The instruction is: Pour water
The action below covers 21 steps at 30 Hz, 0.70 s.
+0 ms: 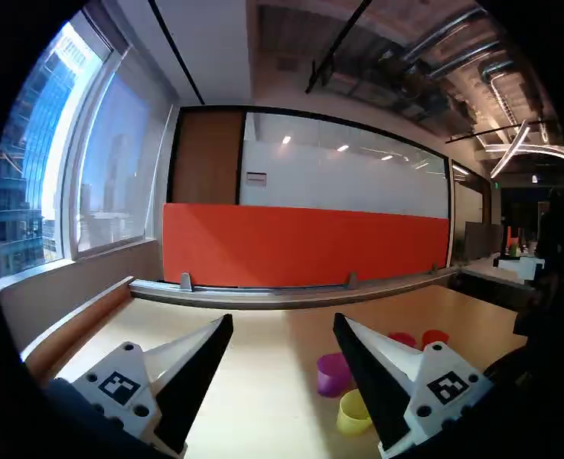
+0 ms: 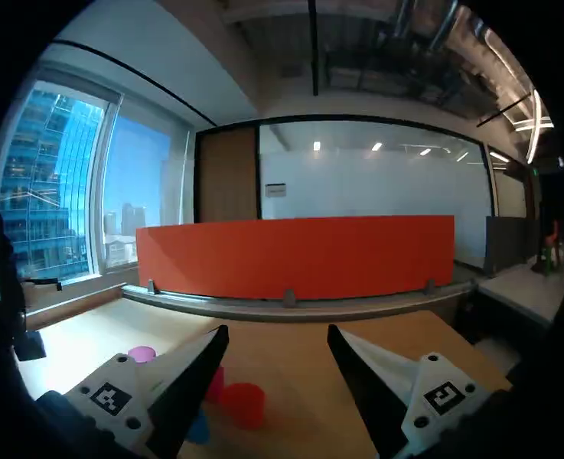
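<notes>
Daylight pours in from the windows [image 1: 67, 176] at left, washing the near bench [image 2: 83, 336] pale; the right side falls dim (ceiling strips [image 1: 515, 149] glow there). Fisheye bends the edges, mid-frame stays sharp, and the dark fingers [image 1: 197, 375] look slightly soft

My left gripper [image 1: 282, 318]: fingers [image 1: 193, 375] in hard white plastic, their inner faces matt black (my right gripper [image 2: 278, 330] is built alike). Desk [image 1: 282, 367]: pale wood-look top, smooth, with a soft sheen. Purple cup [image 1: 333, 373], yellow cup [image 1: 353, 413] and red cup [image 2: 243, 404]: smooth plastic, faintly glossy. Orange screen [image 1: 304, 245]: matt, even surface. Wall pane [image 1: 343, 164]: frosted glass, reflecting ceiling lights.
</notes>
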Available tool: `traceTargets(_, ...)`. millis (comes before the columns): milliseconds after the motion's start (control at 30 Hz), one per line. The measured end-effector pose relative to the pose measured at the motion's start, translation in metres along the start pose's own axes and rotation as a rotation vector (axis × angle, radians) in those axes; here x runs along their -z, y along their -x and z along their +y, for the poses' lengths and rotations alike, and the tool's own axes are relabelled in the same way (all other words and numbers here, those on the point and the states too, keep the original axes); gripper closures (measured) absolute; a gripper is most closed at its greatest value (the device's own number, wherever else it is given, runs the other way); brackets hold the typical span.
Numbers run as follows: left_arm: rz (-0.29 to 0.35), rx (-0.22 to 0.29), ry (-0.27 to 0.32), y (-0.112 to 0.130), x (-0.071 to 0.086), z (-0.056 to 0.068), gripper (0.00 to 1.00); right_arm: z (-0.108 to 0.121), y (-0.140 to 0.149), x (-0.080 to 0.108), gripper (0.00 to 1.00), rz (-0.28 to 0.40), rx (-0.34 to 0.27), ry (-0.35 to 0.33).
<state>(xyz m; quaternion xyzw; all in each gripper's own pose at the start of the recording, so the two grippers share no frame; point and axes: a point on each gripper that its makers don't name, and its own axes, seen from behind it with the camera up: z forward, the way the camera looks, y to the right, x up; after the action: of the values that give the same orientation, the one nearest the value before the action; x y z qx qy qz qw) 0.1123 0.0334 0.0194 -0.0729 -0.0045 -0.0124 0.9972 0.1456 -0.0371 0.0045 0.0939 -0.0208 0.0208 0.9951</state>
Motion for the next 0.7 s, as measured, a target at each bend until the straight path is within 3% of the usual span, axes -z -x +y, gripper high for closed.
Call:
traceTargets(367,0.016,0.024,0.126,-0.067,-0.011,0.026,0.03,0.001,-0.055,0.001,0.0,0.018,0.026,-0.031)
traceTargets(700,-0.005,0.036,0.269,-0.078,-0.01,0.054,0.03,-0.016,-0.056,0.002,0.0,-0.011,0.015,-0.125)
